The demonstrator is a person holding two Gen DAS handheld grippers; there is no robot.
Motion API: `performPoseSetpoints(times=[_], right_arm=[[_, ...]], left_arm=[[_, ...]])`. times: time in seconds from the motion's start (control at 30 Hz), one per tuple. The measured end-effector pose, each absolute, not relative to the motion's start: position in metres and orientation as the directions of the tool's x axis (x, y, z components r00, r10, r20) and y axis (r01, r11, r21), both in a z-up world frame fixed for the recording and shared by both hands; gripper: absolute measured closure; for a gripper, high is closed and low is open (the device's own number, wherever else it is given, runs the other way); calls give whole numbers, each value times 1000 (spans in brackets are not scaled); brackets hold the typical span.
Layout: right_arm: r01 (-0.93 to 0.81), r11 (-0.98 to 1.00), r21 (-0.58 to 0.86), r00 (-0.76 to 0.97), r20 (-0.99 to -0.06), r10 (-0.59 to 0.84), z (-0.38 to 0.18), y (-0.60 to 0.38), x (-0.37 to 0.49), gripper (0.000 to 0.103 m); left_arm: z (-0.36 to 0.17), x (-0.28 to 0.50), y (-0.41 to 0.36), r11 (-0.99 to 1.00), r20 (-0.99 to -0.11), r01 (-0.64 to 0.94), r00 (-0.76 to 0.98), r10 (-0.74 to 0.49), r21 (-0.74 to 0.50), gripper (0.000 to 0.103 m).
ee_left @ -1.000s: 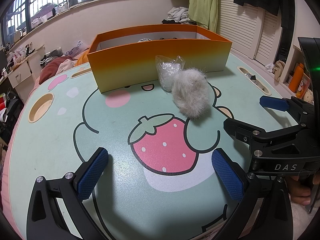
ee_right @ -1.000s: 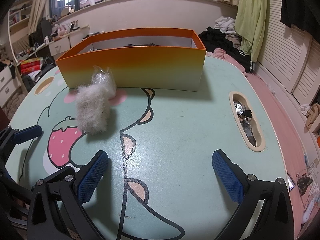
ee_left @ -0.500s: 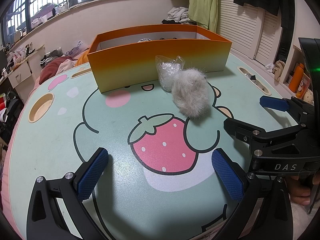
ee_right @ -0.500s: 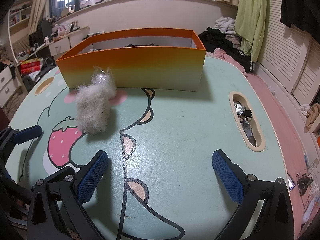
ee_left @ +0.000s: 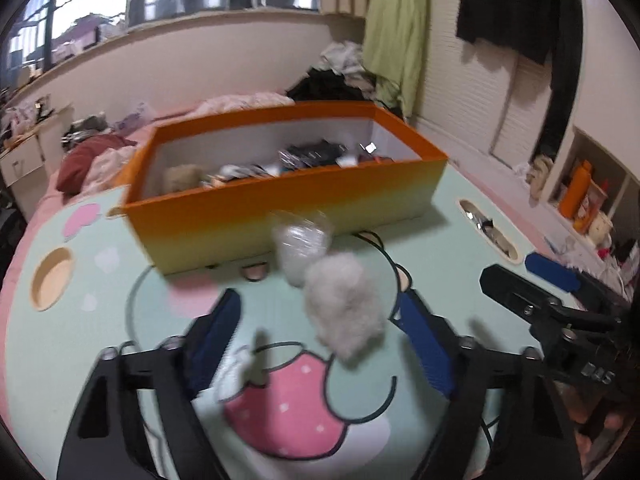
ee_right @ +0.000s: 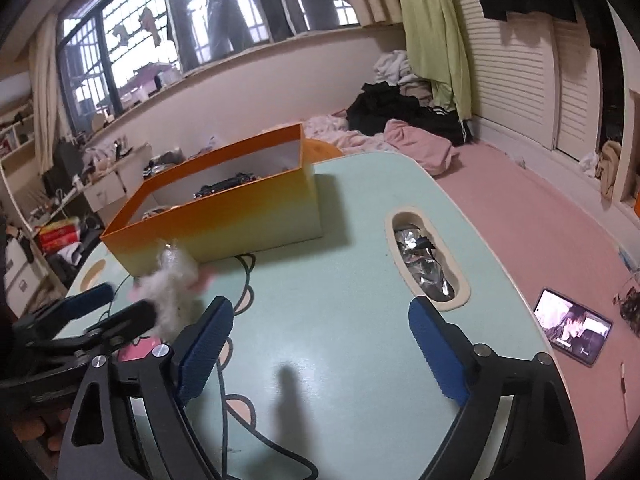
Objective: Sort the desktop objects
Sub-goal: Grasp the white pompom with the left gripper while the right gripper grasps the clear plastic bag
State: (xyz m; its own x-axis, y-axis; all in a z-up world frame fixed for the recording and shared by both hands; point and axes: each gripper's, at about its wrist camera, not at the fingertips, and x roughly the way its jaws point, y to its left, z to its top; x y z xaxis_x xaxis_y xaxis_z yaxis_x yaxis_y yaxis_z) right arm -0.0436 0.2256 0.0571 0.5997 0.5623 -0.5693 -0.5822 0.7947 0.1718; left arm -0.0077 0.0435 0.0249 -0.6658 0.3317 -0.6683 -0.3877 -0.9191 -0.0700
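Observation:
A grey fluffy ball (ee_left: 344, 312) lies on the mint-green cartoon table (ee_left: 100, 320), with a crumpled clear plastic bag (ee_left: 300, 240) touching its far side. Behind them stands an orange open box (ee_left: 280, 200) with several items inside. My left gripper (ee_left: 320, 344) has the ball between its blue pads; its jaws are closing and a gap still shows on the left side. My right gripper (ee_right: 320, 348) hovers over bare table to the right, its jaws closing on nothing. In the right wrist view the fluffy ball (ee_right: 172, 296) and the left gripper (ee_right: 116, 306) sit at the left.
A slot (ee_right: 424, 260) in the table's right side holds crumpled foil. A round recess (ee_left: 52, 278) sits near the left edge. A lit phone (ee_right: 572, 326) lies on the pink floor beyond the table. Clothes are piled behind the box.
Both grippers rose and moved forward, so the box's inside now shows. The left jaws narrowed around the fluffy ball. The right view rolled and its jaws narrowed slightly.

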Motion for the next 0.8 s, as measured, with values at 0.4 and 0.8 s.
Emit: performPoseSetpoints(times=[0.4, 0.8], right_arm=[[-694, 683, 226, 453, -601, 659, 66, 268, -35, 27], [-764, 637, 102, 354, -760, 546, 42, 384, -28, 75]], left_arm=[[50, 19, -34, -938, -595, -334, -738, 319, -89, 80], [63, 10, -68, -956, -552, -259, -782, 290, -135, 80]])
